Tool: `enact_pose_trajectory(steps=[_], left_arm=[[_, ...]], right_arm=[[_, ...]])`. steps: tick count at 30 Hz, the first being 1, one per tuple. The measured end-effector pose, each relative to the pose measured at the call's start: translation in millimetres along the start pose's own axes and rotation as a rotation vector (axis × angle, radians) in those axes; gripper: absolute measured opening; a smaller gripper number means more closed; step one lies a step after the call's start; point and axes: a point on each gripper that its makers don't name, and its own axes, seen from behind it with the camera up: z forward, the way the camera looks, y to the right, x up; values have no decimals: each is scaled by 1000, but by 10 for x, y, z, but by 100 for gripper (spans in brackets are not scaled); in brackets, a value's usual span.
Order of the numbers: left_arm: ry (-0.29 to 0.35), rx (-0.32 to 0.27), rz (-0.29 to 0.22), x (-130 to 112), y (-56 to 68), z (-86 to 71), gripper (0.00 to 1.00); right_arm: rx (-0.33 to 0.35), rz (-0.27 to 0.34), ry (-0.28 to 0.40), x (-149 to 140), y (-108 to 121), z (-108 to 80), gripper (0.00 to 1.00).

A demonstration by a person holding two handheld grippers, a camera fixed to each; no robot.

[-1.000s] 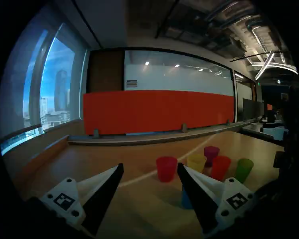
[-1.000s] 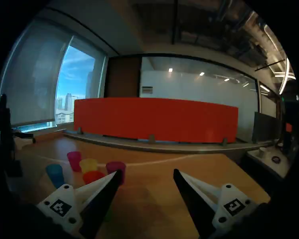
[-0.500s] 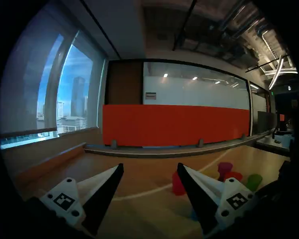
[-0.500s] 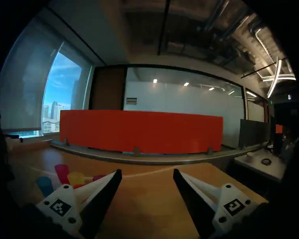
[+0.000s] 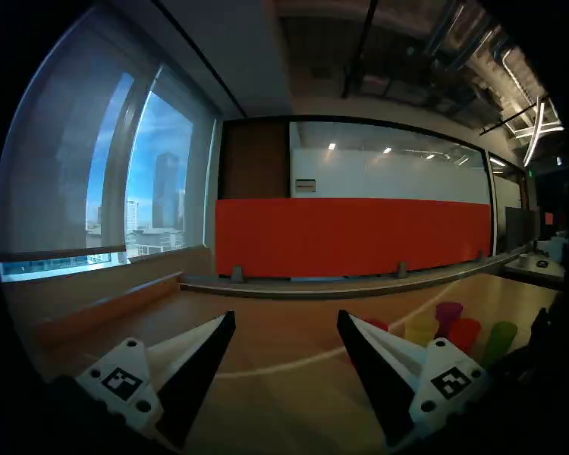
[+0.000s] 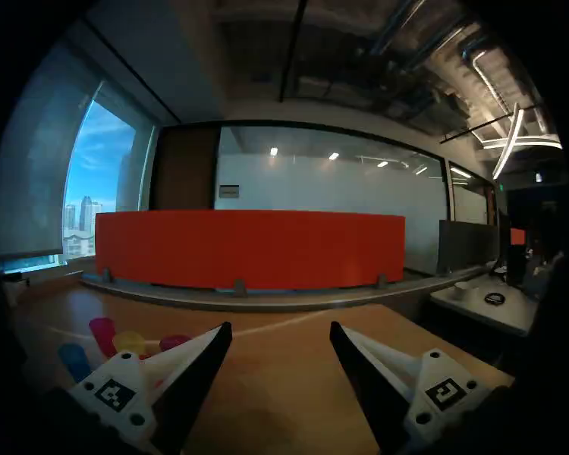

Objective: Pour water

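so l tongs [image 5: 284,314] & r tongs [image 6: 279,324] both gape empty, cups [image 5: 447,315] on table [image 5: 284,394]

Purple cup [image 5: 448,312], green cup [image 5: 501,338], orange partition [image 5: 353,235]

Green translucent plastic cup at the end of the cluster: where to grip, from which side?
Side wall of the green translucent plastic cup, upper half, coming in level from the near side. It stands upright and widens toward the rim, so it likely won't slip down. Mind the orange-red plastic cup close beside it.
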Motion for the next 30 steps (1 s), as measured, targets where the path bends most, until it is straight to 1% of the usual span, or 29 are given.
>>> enact_pose_trajectory(steps=[6, 9, 12, 16, 18, 25, 30], left_arm=[[-12, -37, -9, -184, 58, 19, 100], [-20, -43, -7, -278, 70, 41, 100], [-17, -56, -2, -330, 103, 49, 100], [-10, -76, -12, -364, 137, 44, 100], [-9, -82, -17, -387, 139, 49, 100], [-8, -71, 2, -466, 87, 70, 100], [-13, -64, 5, -522, 62, 73, 100]], right_arm=[[-6, -4, 0, -1, -47, -14, 100], [-6, -4, -10, -33, -71, -13, 100], [-5, -3, -14, -29, -85, -17, 100], [-6, -8, -9, 5, -85, -32, 100], [-10, -12, -7, 13, -80, -36, 100], [-10, -16, -11, -8, -77, -52, 100], [-8, -16, -12, -11, -81, -50, 100]])
